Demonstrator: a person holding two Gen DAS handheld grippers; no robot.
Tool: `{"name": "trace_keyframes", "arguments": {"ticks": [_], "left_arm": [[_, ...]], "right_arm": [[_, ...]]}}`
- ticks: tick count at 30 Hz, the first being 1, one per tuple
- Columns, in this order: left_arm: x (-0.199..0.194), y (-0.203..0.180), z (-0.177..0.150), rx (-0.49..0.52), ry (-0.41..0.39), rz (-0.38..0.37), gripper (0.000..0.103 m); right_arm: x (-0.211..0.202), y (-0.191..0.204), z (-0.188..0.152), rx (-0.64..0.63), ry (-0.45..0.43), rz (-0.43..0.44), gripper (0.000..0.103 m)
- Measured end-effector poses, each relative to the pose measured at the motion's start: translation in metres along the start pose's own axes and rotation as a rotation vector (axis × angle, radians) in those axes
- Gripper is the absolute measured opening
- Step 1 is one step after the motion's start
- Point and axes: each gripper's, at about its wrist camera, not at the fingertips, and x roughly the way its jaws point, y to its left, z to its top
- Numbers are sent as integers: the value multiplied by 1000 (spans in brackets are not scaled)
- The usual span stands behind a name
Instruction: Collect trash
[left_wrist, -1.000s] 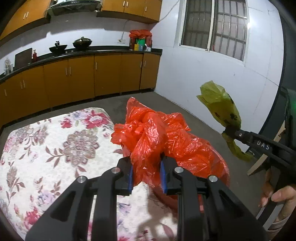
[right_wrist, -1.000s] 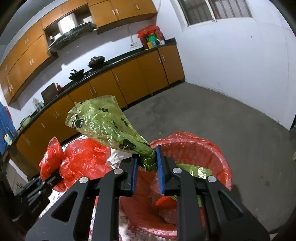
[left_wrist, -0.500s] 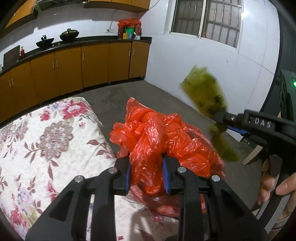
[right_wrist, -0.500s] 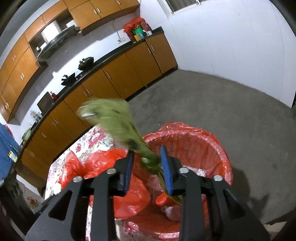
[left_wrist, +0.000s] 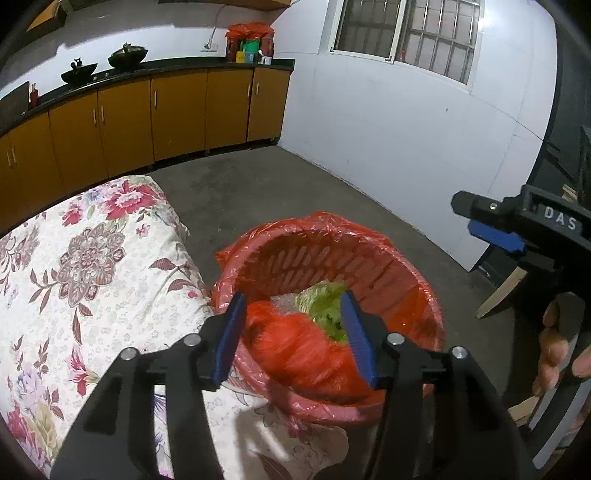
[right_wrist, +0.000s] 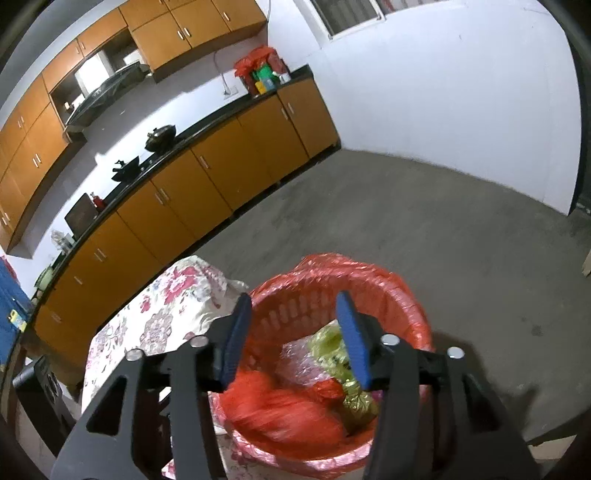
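Red bag blurred inside basket

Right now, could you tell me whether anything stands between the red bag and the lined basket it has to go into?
Nothing visible does: the red bag is already inside the lined basket, beside the green bag. Both hand-held grippers are opening, nothing between their jaws.

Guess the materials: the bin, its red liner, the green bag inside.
Bin: looks like rigid moulded plastic, red, with a slotted wall showing through the liner. Red liner: thin glossy plastic film, crinkled and draped over the rim. Green bag: thin translucent plastic film, crumpled, with dark printed spots; glare leaves the finish uncertain.
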Motion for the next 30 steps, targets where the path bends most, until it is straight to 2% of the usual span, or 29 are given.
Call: {"name": "trace_keyframes", "arguments": {"ticks": [2, 4, 9, 12, 16, 19, 24, 30], "left_arm": [[-4, -1, -1, 0, -7, 7, 58], [-12, 2, -1, -8, -24, 20, 61], [-49, 15, -6, -39, -108, 92, 78], [-78, 21, -12, -41, -167, 150, 86], [-118, 26, -24, -28, -244, 241, 95], [-147, 29, -38, -19, -294, 320, 99], [-181, 33, -59, -33, -335, 421, 99], [-210, 42, -83, -99, -335, 476, 99]], "right_arm": [[-7, -1, -1, -18, -11, -13, 52], [-14, 0, -4, -35, -24, -25, 59], [-37, 9, -15, -93, -81, -52, 88], [-53, 22, -24, -151, -137, -79, 98], [-71, 41, -43, -244, -188, -117, 100], [-85, 53, -60, -263, -242, -188, 101], [-104, 69, -81, -303, -258, -180, 101], [-122, 82, -99, -313, -245, -155, 101]]}}
